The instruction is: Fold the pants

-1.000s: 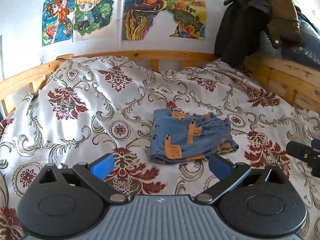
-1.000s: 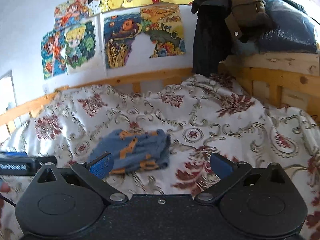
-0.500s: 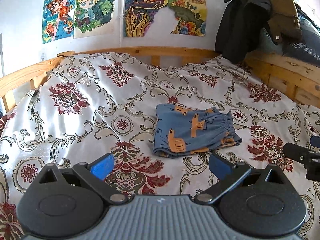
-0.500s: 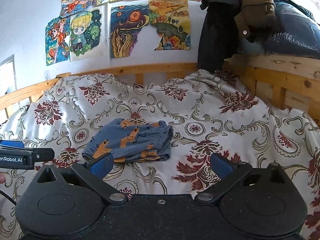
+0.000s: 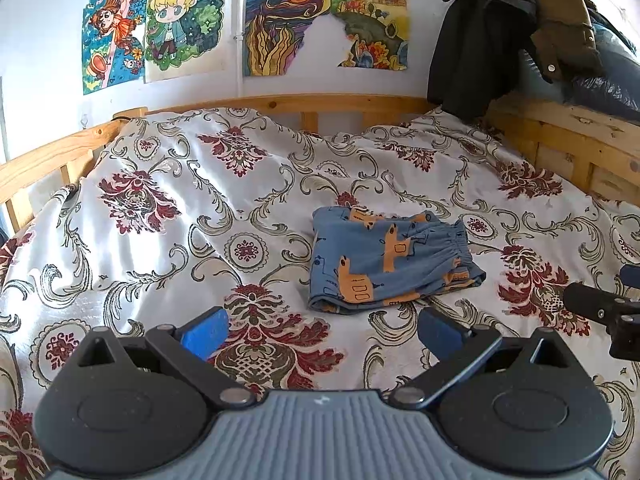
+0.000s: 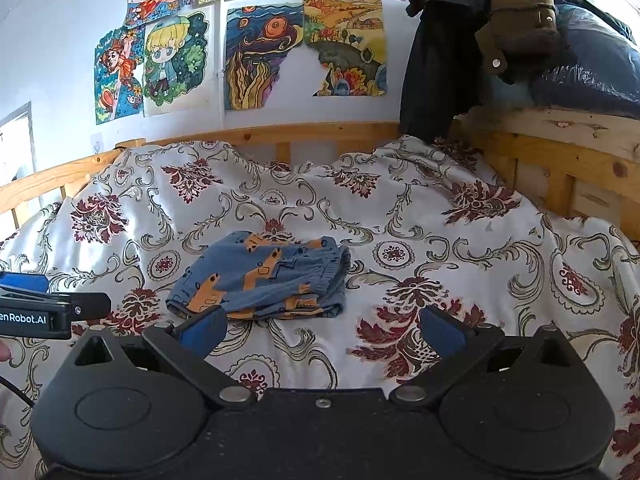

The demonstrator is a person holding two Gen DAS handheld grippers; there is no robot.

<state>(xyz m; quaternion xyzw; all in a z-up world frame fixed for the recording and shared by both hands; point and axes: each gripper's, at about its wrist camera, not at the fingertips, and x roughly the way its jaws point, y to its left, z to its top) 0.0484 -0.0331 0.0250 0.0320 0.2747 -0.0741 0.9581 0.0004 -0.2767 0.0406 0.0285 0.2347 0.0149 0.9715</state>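
Left tool (image 5: pixel 322 330): blue fingers spread wide, nothing between them, hanging just above the bedspread on the near side of the pants. You can also catch it from the side at the left edge of the right wrist view (image 6: pixel 52 308), a bit of a fingertip showing under it.

Right tool (image 6: pixel 322 328): same deal, fingers wide apart and empty, over the bedspread close in front of the pants. Its dark tip pokes into the left wrist view from the right (image 5: pixel 600 308).

Pants (image 5: pixel 390 260): small blue pair with orange digger-type prints, already folded into a compact, roughly square bundle. Elastic waistband sits on the right side, folded edge toward the tools. Lying flat near the middle of the bed, neither tool touching them. In the right view (image 6: pixel 264 280) they're ahead and a little left.

Bedspread (image 5: pixel 168 248): shiny white with dark red flowers and olive scrolls, a bit rumpled.

Bed frame (image 5: pixel 288 102): light wood rails around the far and side edges.

Wall (image 5: pixel 40 40): white, with a row of colourful cartoon drawings (image 5: pixel 184 24) taped up.

Far right corner: dark jackets (image 5: pixel 480 36) piled over the wooden rail.
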